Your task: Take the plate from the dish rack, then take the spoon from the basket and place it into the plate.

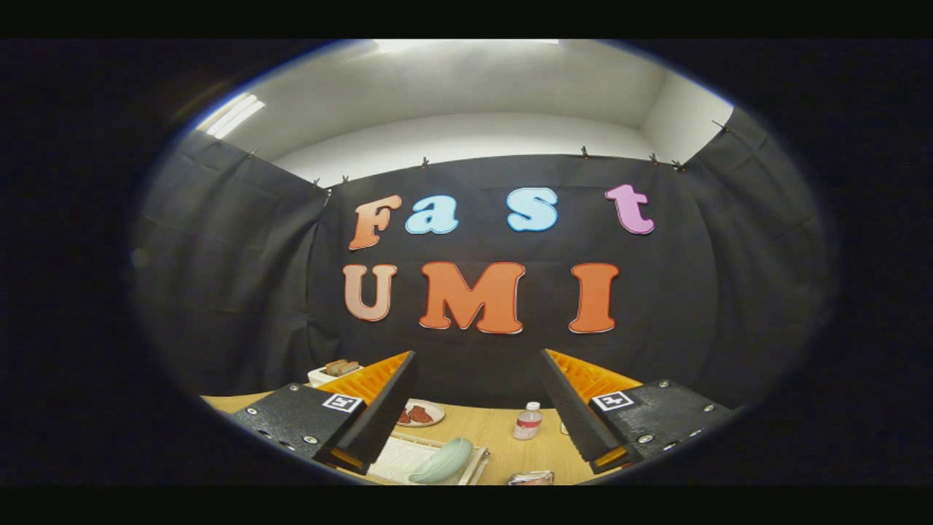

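A pale green, smooth ceramic plate (442, 461) stands tilted on its edge in a white dish rack (408, 456), which rests on the light wooden table (503, 437). Both lie low between the fingers, closer to the left finger, and part of the rack is hidden behind that finger. The plate is not touched by the gripper.

The gripper (477, 408) is held above the table and looks forward toward the black cloth wall (233, 292) of the booth. Its fingers are spread wide apart and nothing is between them; they hold no object.

Beyond the rack, just beside the inner side of the left finger, a small round plate with reddish-brown food pieces (419, 414) sits on the table. Further back, over the top of the left finger, a white container with brown pieces (337, 370) is partly visible. Near the right finger stands a small clear plastic bottle with a white cap (528, 421), upright and well apart from the rack. Closest to the camera, between the fingers, a small shiny object (531, 477) lies on the table, too cut off to tell what it is.

Above the cloth wall a white room wall (466, 135) and a bright ceiling light (232, 115) can be seen.
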Demonstrator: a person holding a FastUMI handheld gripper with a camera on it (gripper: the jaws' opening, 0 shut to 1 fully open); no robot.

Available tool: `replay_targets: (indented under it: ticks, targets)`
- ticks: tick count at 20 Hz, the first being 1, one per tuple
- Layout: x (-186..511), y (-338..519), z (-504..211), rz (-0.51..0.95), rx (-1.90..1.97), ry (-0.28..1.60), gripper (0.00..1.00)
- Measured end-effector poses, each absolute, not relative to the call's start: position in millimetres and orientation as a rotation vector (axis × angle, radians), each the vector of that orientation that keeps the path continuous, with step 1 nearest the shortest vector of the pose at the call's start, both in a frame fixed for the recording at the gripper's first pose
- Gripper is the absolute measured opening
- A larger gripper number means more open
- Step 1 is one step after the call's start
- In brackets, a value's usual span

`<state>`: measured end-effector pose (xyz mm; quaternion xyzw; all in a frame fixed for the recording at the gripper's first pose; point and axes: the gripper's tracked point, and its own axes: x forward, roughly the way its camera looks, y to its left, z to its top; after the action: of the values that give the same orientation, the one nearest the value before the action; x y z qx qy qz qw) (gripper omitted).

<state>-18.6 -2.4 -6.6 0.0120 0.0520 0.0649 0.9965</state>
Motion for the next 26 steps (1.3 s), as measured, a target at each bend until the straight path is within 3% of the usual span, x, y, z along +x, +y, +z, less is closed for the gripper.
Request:
replay_targets:
  ticks: [17, 26]
  targets:
    - [-0.5, 6.6, -81.6, 0.139, -0.025, 0.331, 0.99]
    - [0.7, 22.9, -157.8, 0.197, -0.019, 0.674, 0.99]
